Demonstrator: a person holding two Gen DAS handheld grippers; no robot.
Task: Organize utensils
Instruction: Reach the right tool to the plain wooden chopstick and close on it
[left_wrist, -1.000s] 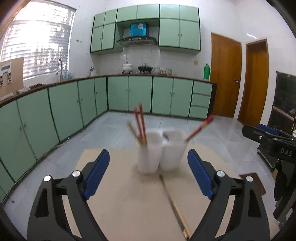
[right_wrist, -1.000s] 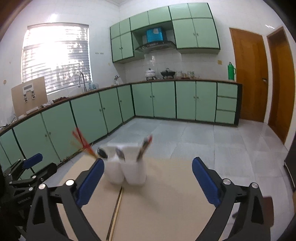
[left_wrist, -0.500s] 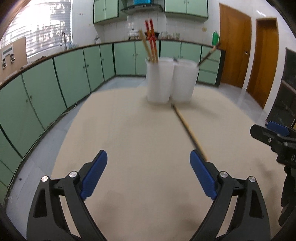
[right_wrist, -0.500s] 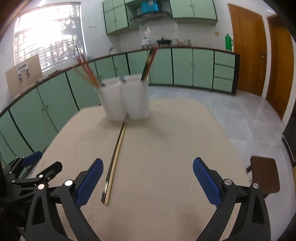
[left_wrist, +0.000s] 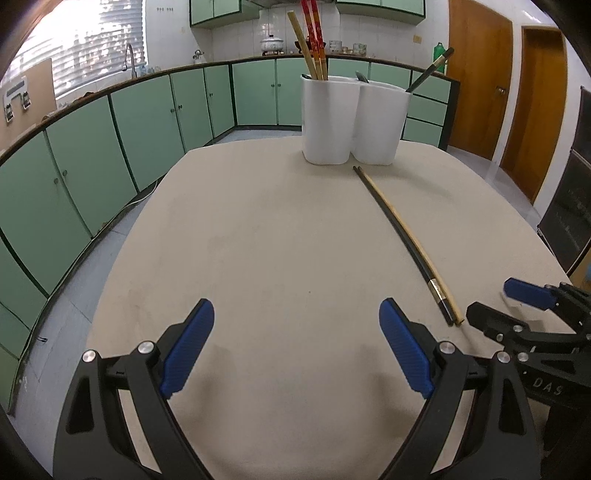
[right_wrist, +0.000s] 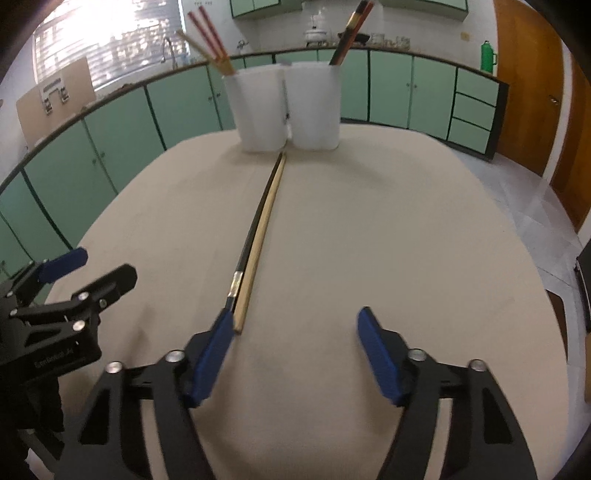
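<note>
Right wrist view: chopsticks (right_wrist: 255, 247) end beside the right gripper's (right_wrist: 295, 328) left fingertip (right_wrist: 221, 328); jaws, just narrowing, grip nothing.

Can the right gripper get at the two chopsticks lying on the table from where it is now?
Probably yes. The right gripper, jaws part closed and empty, sits at the near ends of the chopsticks; they lie just outside its left pad, with the table bare around them.
</note>
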